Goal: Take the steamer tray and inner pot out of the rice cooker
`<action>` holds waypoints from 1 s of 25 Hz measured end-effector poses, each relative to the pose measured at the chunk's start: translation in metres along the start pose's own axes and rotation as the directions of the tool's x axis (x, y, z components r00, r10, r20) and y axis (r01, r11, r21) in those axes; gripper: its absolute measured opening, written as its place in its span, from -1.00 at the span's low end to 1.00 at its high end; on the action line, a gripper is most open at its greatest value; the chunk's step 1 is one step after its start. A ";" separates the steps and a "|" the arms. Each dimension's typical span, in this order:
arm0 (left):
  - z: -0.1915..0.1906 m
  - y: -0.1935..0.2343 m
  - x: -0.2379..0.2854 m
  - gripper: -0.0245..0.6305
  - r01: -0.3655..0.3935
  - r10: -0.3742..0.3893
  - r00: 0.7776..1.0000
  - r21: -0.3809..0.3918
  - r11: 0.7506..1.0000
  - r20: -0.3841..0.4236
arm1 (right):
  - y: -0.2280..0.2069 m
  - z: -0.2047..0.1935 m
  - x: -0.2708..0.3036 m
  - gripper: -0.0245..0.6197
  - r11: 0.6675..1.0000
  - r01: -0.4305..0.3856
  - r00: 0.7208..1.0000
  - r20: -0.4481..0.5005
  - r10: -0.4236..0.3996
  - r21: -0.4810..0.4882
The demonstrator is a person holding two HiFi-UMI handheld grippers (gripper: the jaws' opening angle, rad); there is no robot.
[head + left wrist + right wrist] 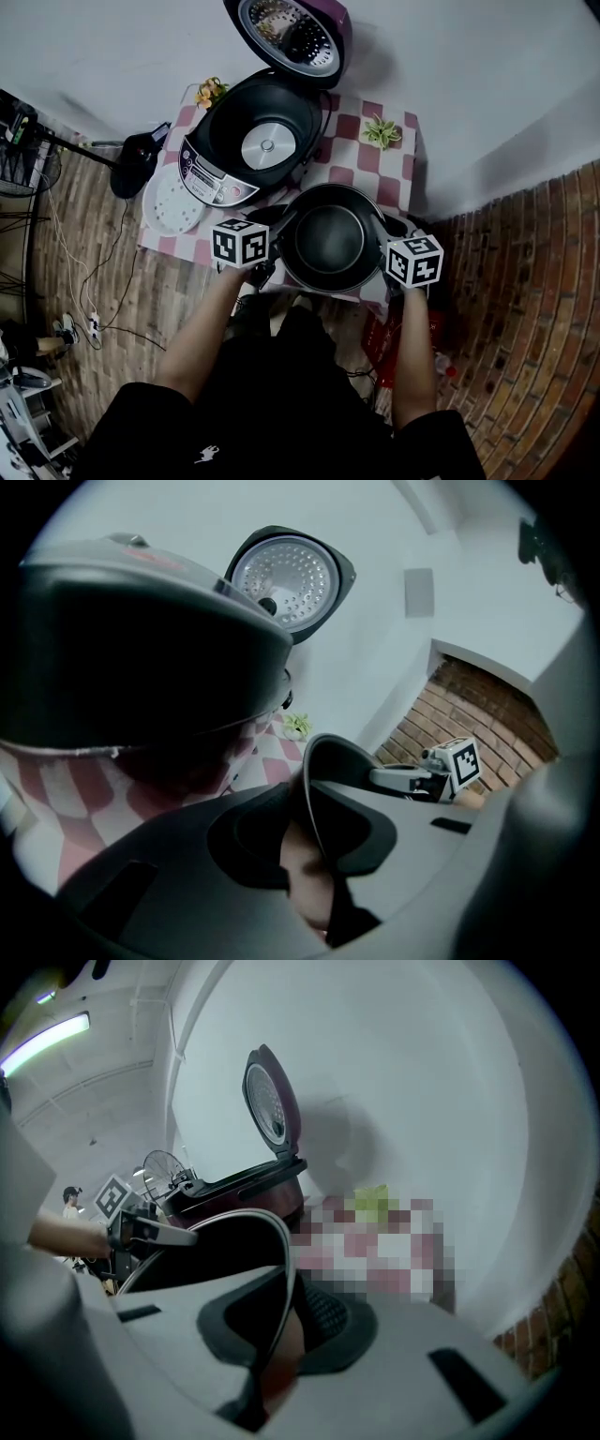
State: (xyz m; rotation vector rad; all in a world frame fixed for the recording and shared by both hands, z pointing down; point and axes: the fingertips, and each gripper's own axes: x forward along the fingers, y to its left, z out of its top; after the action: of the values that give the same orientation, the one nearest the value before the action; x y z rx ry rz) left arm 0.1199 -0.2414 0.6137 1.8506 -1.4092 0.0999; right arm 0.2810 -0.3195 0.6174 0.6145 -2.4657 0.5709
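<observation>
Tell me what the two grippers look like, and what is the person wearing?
The left gripper and right gripper each have broad grey jaws with dark inner pads. Each one carries a white cube printed with black square markers. The person wears a black short-sleeved top.

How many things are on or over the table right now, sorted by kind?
rice cooker: 1
inner pot: 1, clamped at its rim by the left tool and the right tool
steamer tray: 1
small plants: 2
Total: 5
</observation>
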 end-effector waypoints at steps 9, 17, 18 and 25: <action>0.000 0.009 0.001 -0.72 -0.015 0.016 0.999 -0.032 0.999 0.030 | -0.001 0.003 0.011 -0.83 1.000 -0.025 1.000 0.004 0.025 0.005; 0.005 0.012 -0.018 -0.50 -0.055 0.055 0.997 0.005 0.998 0.048 | 0.002 0.010 0.000 -0.63 0.998 -0.011 0.999 0.037 0.013 -0.057; 0.005 0.009 -0.023 -0.45 -0.055 0.054 0.997 0.013 0.998 0.048 | 0.002 0.010 -0.004 -0.61 0.998 0.000 0.999 0.038 0.002 -0.059; 0.006 -0.017 -0.061 -0.40 -0.033 0.028 0.998 0.095 0.995 0.049 | 0.013 0.031 -0.041 -0.54 0.999 0.033 0.991 0.132 -0.032 -0.006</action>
State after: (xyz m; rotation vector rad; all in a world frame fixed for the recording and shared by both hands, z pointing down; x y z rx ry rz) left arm 0.1086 -0.1958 0.5703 1.9213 -1.4887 0.1416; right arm 0.2931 -0.3121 0.5663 0.7086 -2.5742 0.5219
